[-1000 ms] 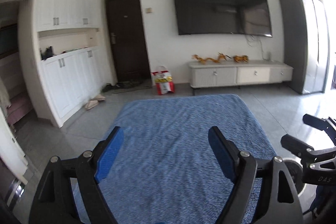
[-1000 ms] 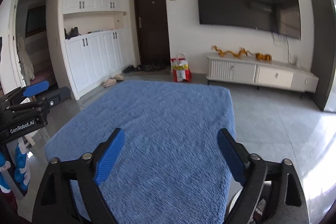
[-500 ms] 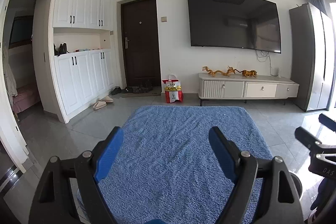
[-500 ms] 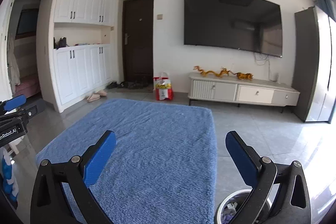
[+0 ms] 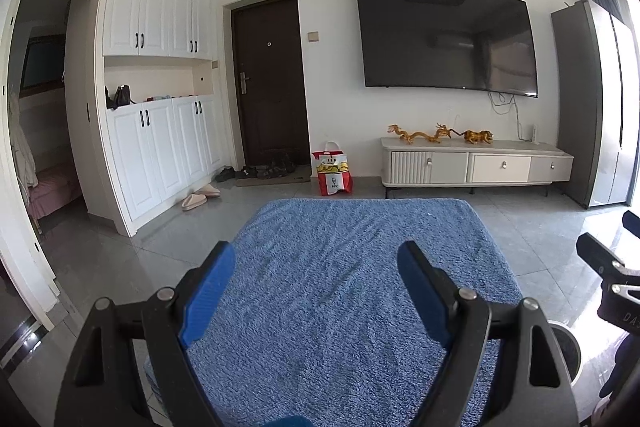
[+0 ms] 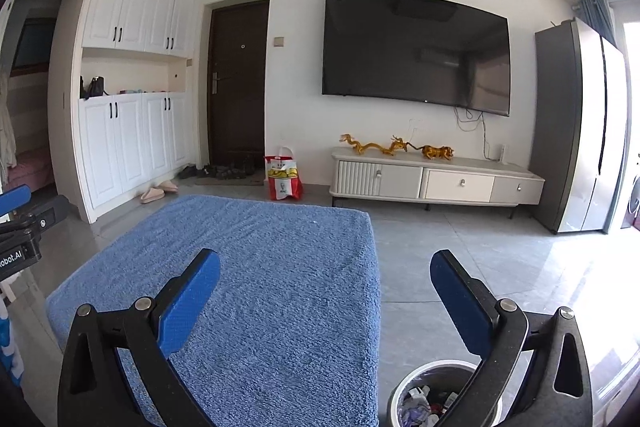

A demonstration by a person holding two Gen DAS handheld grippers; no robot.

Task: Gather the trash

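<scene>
Nothing is held by the left gripper [image 5: 316, 291], jaws spread over the blue-covered bench [image 6: 280, 267]. No loose trash is seen there. The right gripper [image 6: 326, 297] is likewise released; trash already lies in the bin [image 6: 404, 385] beside the bench's right edge.

"KFC" on the red-and-white bag [image 5: 333, 171]; "obot.AI" on the left gripper [image 6: 16, 227]; "DA" on the right gripper [image 5: 612, 283].

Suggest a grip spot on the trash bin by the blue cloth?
Likely the trash bin's near rim, from above: it stands upright and open-topped, with trash below the lip. The right gripper, open, hangs nearest; one finger inside, one outside.
</scene>
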